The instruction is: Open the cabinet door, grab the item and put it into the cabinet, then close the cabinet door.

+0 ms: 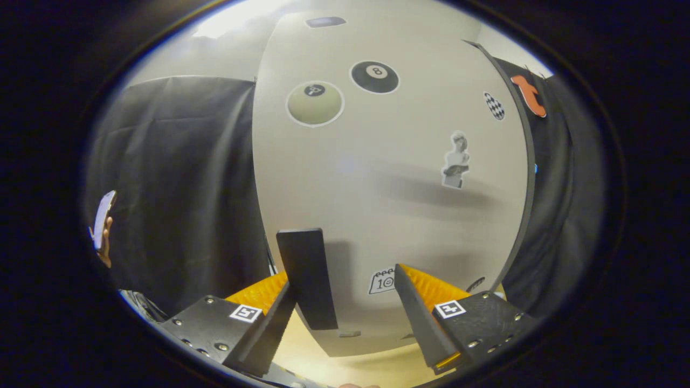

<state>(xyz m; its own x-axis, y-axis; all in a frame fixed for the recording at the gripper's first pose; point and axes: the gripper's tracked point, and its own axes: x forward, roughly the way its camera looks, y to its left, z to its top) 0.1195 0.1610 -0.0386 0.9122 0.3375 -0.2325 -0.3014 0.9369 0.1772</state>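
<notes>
I see the pale grey, flat-fronted cabinet door (388, 178) taking up most of what lies ahead of me, standing upright and close, with black cloth hanging to its left and right. Its right edge shows a thin dark rim, so I cannot tell whether the door is fully flush or slightly ajar. Below it, a strip of light yellowish tabletop (345, 361) runs under the door's lower edge.

On the lower left part of the door sits a black, flat, rectangular handle (308, 277), mounted upright. My gripper (345, 302) has its fingers spread wide: the left finger lies just beside the handle, at its lower left edge, seemingly touching it, while the right finger stands well apart to the right. The handle is thus between the fingers, but only one side is near it, so nothing is clamped.

Stickers dot the door: a black eight-ball sticker (374, 76) near the top, an olive-green ball sticker (315, 103) just left of it, a small grey statue-bust sticker (456, 160) further right and lower, and a little checkered sticker (494, 105) near the right edge.

Far left, a hand (105, 245) holds a phone (102, 218).
</notes>
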